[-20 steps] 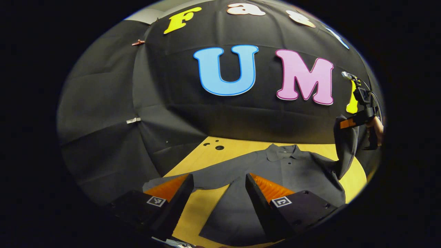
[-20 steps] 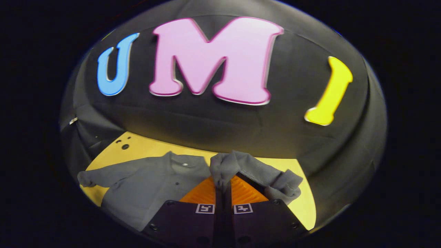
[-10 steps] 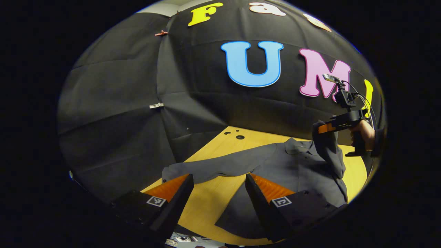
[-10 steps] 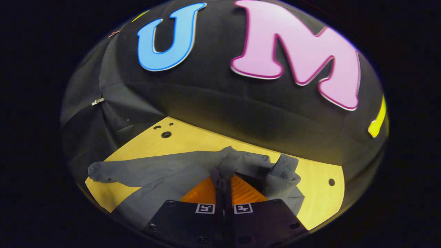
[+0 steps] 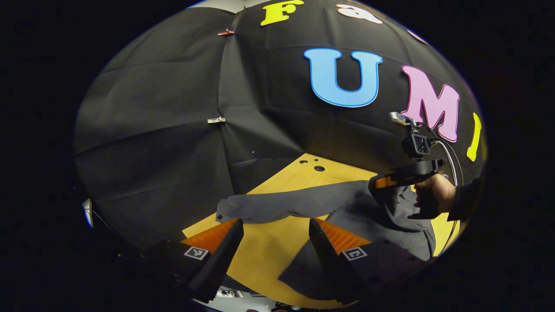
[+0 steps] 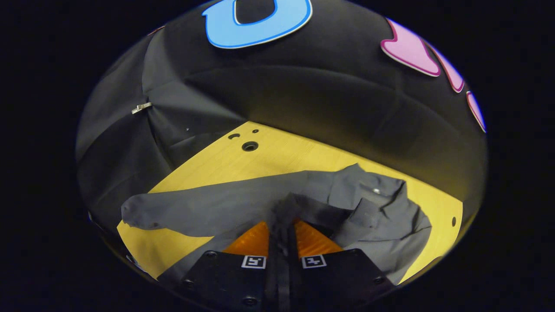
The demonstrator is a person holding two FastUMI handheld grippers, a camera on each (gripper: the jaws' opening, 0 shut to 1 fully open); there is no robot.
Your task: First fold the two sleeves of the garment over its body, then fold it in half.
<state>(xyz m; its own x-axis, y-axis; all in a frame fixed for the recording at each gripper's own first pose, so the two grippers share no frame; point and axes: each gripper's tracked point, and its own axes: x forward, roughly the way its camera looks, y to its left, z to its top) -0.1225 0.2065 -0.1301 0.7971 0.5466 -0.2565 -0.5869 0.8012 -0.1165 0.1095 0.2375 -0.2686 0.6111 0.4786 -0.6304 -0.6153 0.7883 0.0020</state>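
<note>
A dark grey long-sleeved shirt (image 6: 381, 234) lies on the yellow wooden table (image 6: 286, 154), collar toward the wall. My right gripper (image 6: 282, 212) is shut on the cuff of one sleeve (image 6: 329, 212), holding it low over the shirt's body. In the left gripper view that gripper (image 5: 379, 182) shows far right in a person's hand (image 5: 438, 193), with the sleeve hanging from it. The other sleeve (image 5: 277, 206) lies stretched out flat across the table. My left gripper (image 5: 275, 227) stands open above the table, near that flat sleeve, with nothing between its fingers.
The black cloth wall (image 5: 173, 130) closes the table at the back and left. Small round holes (image 6: 250, 146) mark the tabletop near its far corner. Bare wood (image 5: 269, 251) shows between the flat sleeve and the shirt's hem.
The right gripper has carried its sleeve leftward and down over the shirt's body. The left gripper has swung left, toward the outstretched sleeve, staying open.
</note>
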